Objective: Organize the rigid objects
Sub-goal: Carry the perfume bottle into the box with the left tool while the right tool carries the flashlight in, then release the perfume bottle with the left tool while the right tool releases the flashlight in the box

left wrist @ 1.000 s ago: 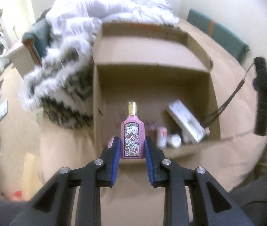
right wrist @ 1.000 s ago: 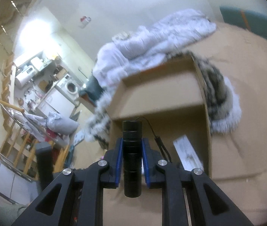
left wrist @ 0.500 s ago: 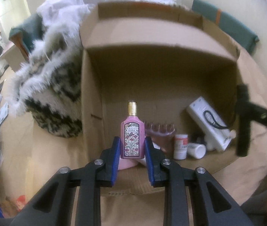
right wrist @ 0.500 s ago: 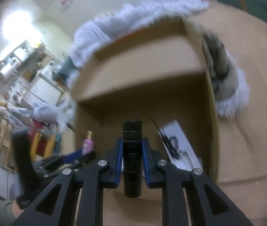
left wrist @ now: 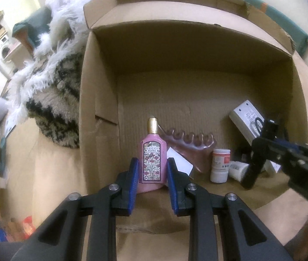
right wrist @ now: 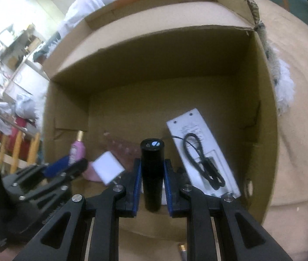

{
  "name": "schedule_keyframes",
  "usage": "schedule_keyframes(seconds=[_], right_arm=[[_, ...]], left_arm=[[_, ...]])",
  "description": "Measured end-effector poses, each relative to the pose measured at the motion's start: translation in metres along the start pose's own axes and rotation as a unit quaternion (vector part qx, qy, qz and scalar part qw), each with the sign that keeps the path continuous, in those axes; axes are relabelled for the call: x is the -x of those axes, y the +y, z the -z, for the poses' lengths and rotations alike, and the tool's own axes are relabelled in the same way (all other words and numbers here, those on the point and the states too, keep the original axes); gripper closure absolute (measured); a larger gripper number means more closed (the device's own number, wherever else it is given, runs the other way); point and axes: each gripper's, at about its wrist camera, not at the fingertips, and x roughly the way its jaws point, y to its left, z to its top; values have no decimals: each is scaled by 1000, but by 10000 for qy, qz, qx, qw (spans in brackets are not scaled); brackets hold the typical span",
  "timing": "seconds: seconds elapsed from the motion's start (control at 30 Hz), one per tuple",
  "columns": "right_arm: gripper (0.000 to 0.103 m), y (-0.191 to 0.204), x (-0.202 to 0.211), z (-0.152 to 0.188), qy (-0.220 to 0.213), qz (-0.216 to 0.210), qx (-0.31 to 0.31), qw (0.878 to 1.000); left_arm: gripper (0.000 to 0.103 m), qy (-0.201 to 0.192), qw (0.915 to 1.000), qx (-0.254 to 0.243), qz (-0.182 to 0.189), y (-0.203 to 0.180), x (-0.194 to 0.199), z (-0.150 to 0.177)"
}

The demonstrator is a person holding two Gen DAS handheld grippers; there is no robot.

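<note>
While clamping pink glass perfume bottle (left wrist: 153, 163) and black cylindrical torch (right wrist: 152, 174), both grippers (left wrist: 151, 167) (right wrist: 152, 174) above open brown cardboard box (left wrist: 101, 87), far floor bare.

"GUCCI FLORA" on the pink perfume bottle (left wrist: 153, 163) label.

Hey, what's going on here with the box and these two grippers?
A person is packing small items into an open cardboard box. The left gripper is shut on a pink perfume bottle, and the right gripper is shut on a black cylinder. Both hang over the box's near edge. Inside already lie a pink hair claw, two small white jars and a white flat box with a black cord.
</note>
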Motion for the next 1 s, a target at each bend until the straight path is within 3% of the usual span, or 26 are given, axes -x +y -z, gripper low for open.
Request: schedule_keyframes(seconds=[0.2, 0.4, 0.47, 0.63, 0.67, 0.73, 0.77, 0.8, 0.9, 1.0], right_arm=[[83, -3, -1, -2, 62, -5, -13, 10000], [83, 5, -1, -4, 113, -4, 61, 9999], [83, 5, -2, -5, 139, -35, 5, 9999], [80, 4, 3, -5, 182, -182, -151, 9996], [74, 3, 5, -5, 201, -226, -180, 9994], [51, 3, 10, -6, 173, -387, -255, 9988], [27, 3, 13, -7, 118, -414, -266, 9987], [19, 4, 16, -7, 33, -405, -277, 9988], [19, 7, 24, -8, -51, -495, -194, 9986], [19, 10, 25, -7, -63, -450, -115, 9989]], left_arm=[[80, 142, 9989, 361, -262, 1, -10, 0], [80, 132, 9977, 360, -564, -7, -11, -5], [80, 77, 9983, 393, -425, -8, -10, -6], [80, 157, 9977, 413, -508, -15, -15, -8], [80, 153, 9977, 424, -514, -14, -15, -8], [80, 138, 9978, 412, -500, -16, -14, -9], [80, 138, 9979, 393, -499, -18, -14, -9], [80, 137, 9980, 383, -484, -20, -13, -9], [77, 168, 9980, 358, -488, -24, -12, -10], [55, 135, 9981, 365, -482, -28, -7, -10]])
